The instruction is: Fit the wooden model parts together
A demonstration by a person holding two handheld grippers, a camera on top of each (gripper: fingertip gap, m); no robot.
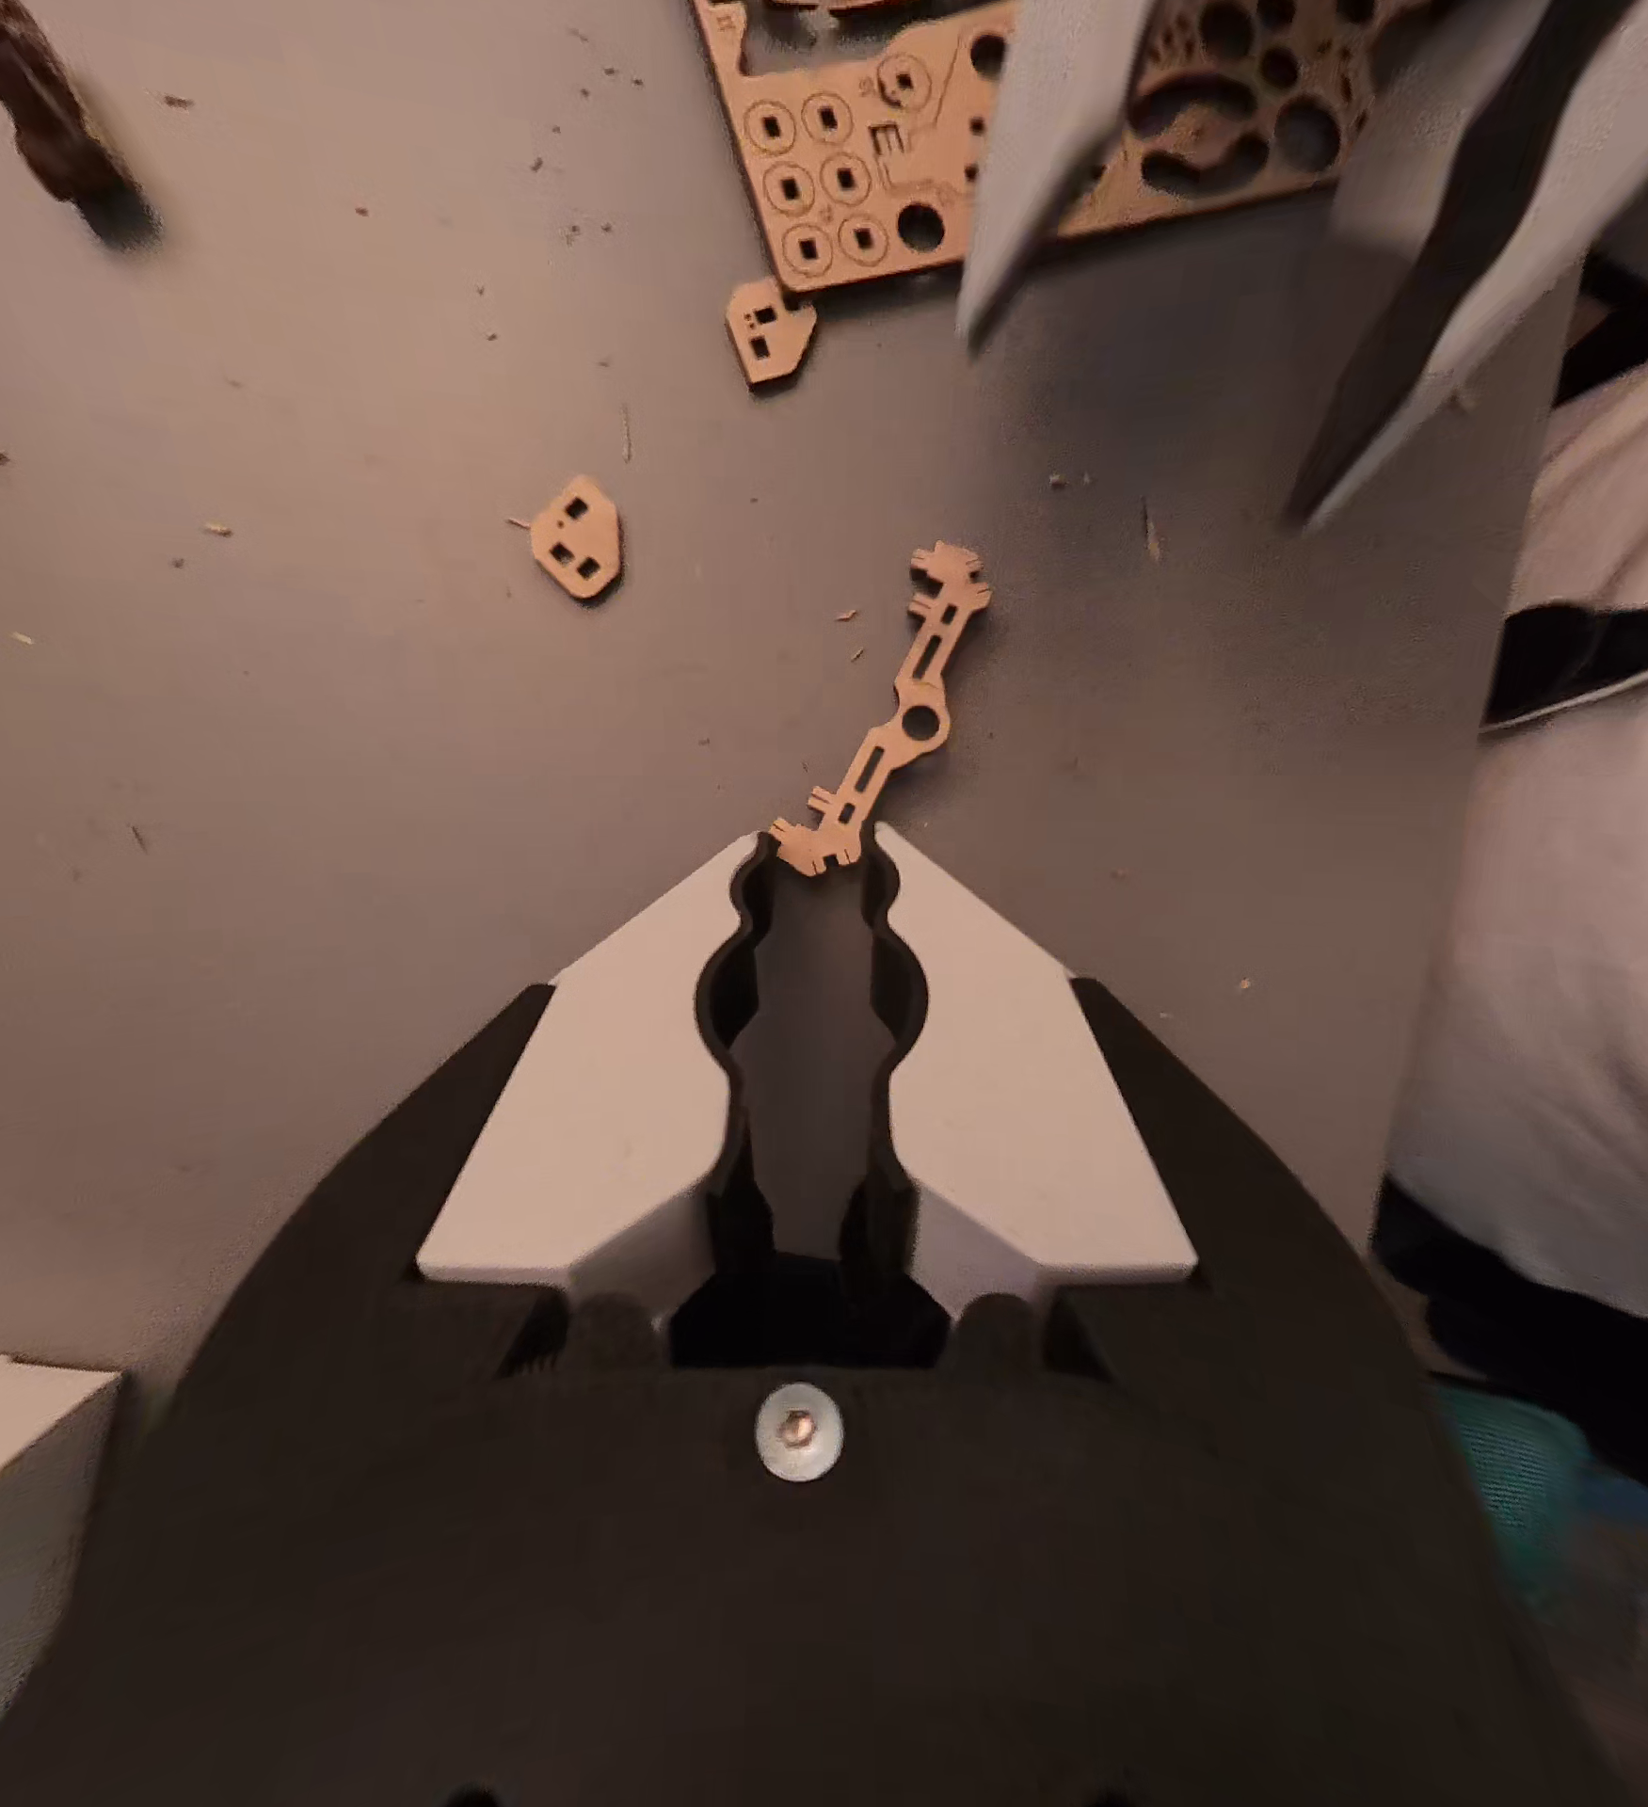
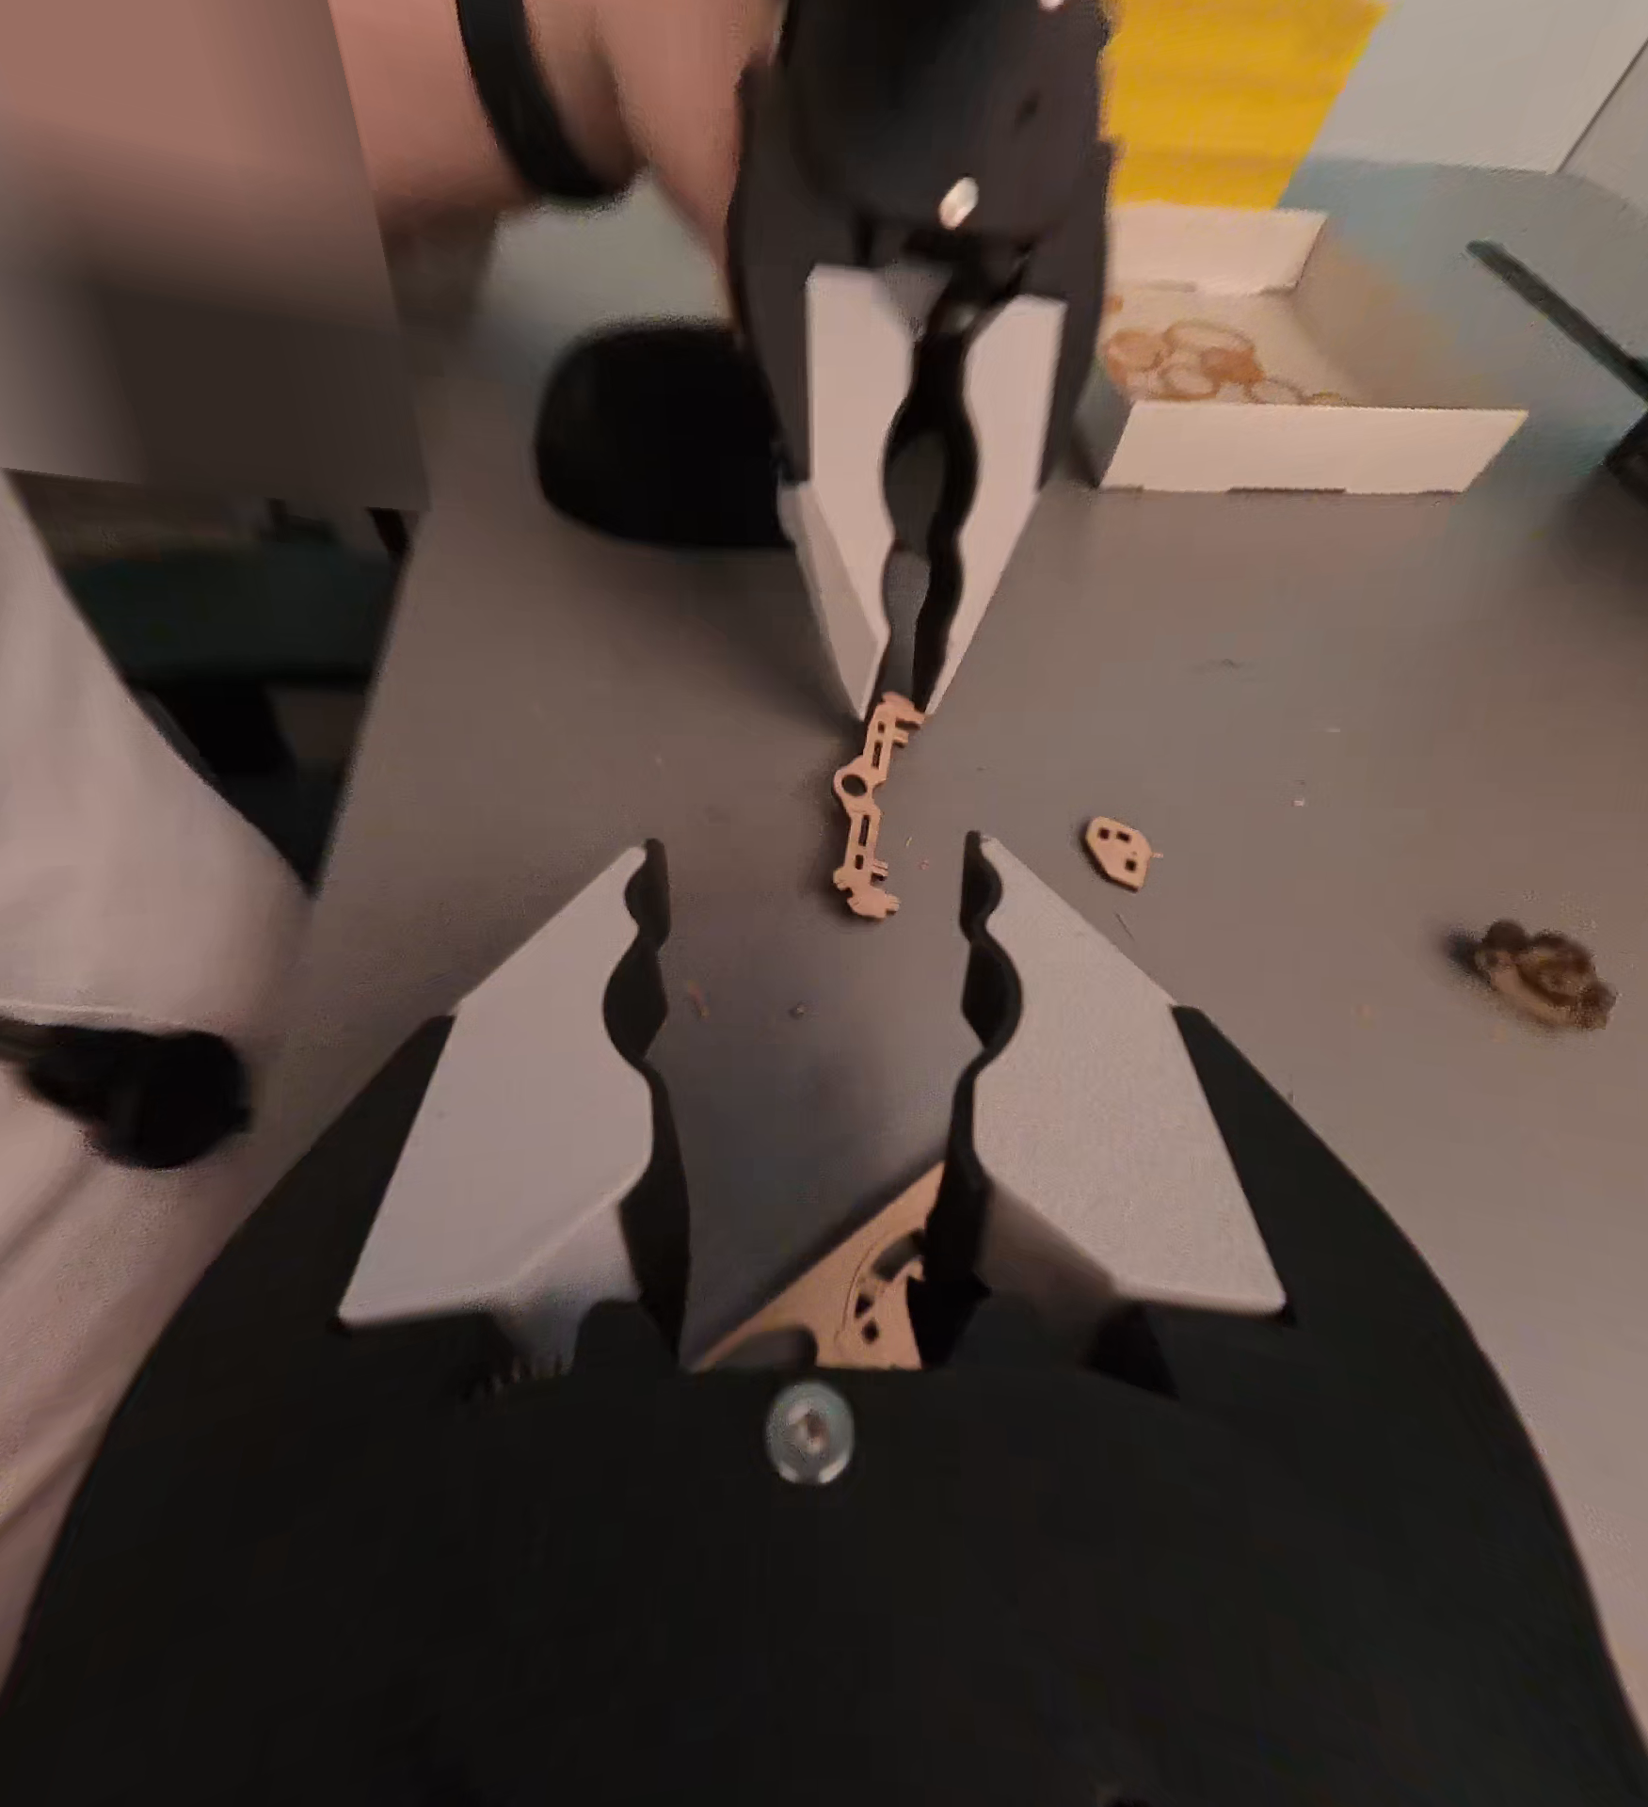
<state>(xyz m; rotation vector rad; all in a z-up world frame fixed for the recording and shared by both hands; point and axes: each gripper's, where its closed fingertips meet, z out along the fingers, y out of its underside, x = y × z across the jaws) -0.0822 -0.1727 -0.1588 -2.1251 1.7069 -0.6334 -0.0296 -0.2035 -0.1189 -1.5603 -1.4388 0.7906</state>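
Note:
A thin slotted wooden strip (image 1: 917, 724) with a round hole at its middle lies at a slant over the grey table (image 1: 311, 684). My left gripper (image 1: 822, 849) is shut on the strip's near end. In the right wrist view the left gripper (image 2: 901, 696) comes down from above and holds the strip (image 2: 861, 816) by its far end. My right gripper (image 2: 810, 856) is open and empty, and the strip's free end sits just beyond its fingertips. The right gripper also shows at the top right of the left wrist view (image 1: 1142, 425).
Two small three-holed wooden plates (image 1: 577, 538) (image 1: 769, 328) and a cut-out wooden sheet (image 1: 859, 147) lie on the table. A dark brown piece (image 2: 1533, 973) lies to the right. A white box (image 2: 1289, 430) and a black object (image 2: 644, 440) stand behind. A person's white clothing (image 1: 1582, 978) borders the table. My right fingertips sit around 8 cm from my left ones. Left tips and right tips are each some 15 cm from the dark brown piece (image 2: 1533, 973).

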